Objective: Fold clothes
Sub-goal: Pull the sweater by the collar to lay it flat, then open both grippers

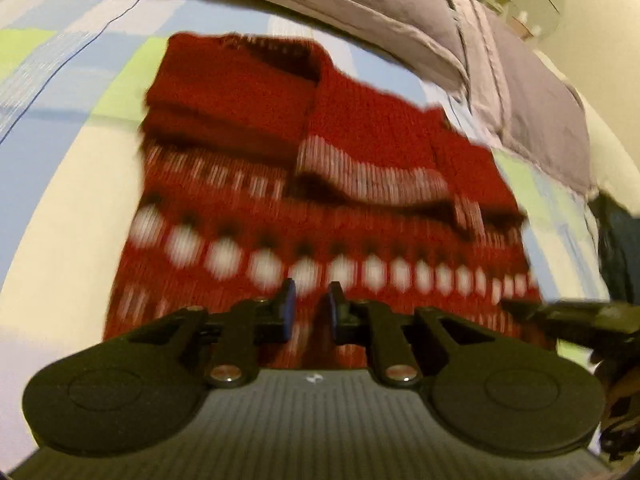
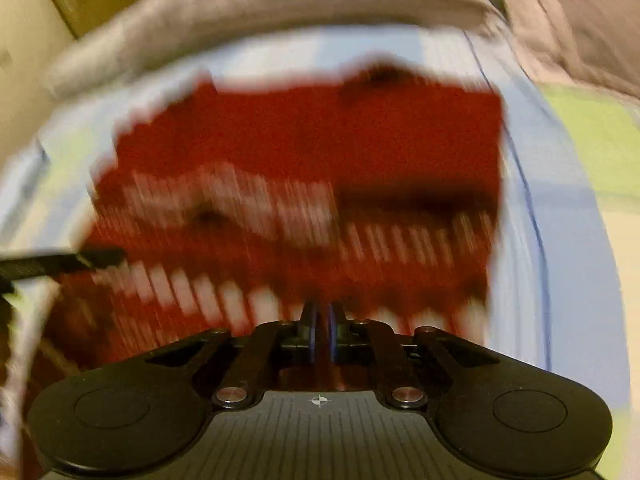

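Observation:
A red knit sweater (image 1: 320,208) with white patterned bands lies on the bed, both sleeves folded in over its chest. My left gripper (image 1: 312,306) is at the sweater's near end. Its blue pads stand a narrow gap apart with red knit between them, shut on the fabric. In the right wrist view the same sweater (image 2: 304,152) is badly blurred. My right gripper (image 2: 322,320) has its pads almost together, shut on a thin piece of the red knit. The hem is hidden under both grippers. Each view shows the other gripper's black finger (image 2: 60,262) at its edge.
The sweater rests on a checked bed sheet (image 1: 80,92) in blue, green and cream. Grey pillows (image 1: 360,4) and a grey duvet (image 2: 280,0) lie along the far side. A dark shape (image 1: 616,248) sits at the right edge of the bed.

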Demonstrator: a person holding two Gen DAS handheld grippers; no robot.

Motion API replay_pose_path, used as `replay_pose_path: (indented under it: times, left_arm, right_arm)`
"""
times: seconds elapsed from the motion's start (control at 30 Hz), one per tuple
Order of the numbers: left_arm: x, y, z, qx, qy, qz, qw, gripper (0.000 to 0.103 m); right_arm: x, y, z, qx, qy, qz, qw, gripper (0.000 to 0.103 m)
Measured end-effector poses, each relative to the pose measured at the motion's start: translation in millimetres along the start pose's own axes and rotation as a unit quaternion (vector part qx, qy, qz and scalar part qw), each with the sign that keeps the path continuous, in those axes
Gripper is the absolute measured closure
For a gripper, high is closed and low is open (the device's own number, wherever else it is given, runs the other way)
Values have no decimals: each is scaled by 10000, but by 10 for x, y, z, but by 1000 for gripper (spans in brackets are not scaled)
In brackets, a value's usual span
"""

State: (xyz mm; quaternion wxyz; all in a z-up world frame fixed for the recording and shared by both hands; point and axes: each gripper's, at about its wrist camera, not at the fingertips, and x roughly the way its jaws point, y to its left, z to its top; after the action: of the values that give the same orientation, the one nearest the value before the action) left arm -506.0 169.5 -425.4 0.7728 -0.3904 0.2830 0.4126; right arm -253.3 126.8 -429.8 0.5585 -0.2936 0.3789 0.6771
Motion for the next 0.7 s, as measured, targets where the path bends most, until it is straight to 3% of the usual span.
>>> replay_pose_path:
  times: [0.1, 0.23, 0.37, 0.43, 0.6, 0.63, 0.7]
  left_arm:
    - [-305, 78, -338, -86, 160, 26, 9998, 90]
    - [-770, 183, -760, -102, 423, 136, 9990, 90]
    - [-1149, 212, -1010, -188, 822, 360, 9958, 91]
    - [-1304, 187, -1026, -83, 838, 459, 9954, 90]
    - [-1244, 98, -874, 22, 419, 632, 9971, 85]
    - [-1168, 93, -896, 2, 472, 731, 9962, 84]
    - [-1036, 82, -968, -35, 604, 930, 9938, 84]
  right_arm:
    - [-349, 76, -445, 134, 29, -371, 9992, 96]
    - [-830, 63, -1021, 752, 250, -726, 9942, 96]
    - [-1175, 181, -1390, 1010, 660, -1038, 9873, 96]
    - [-1253, 304, -1370, 870, 889, -1248, 9843, 95]
    - [-1361, 499, -1205, 650, 325, -1362, 9880, 95]
    - [-1314, 511, -1174, 691, 232, -1312, 9887, 89]
    - [-1145, 523, -1183, 718, 390, -1273, 9885, 27]
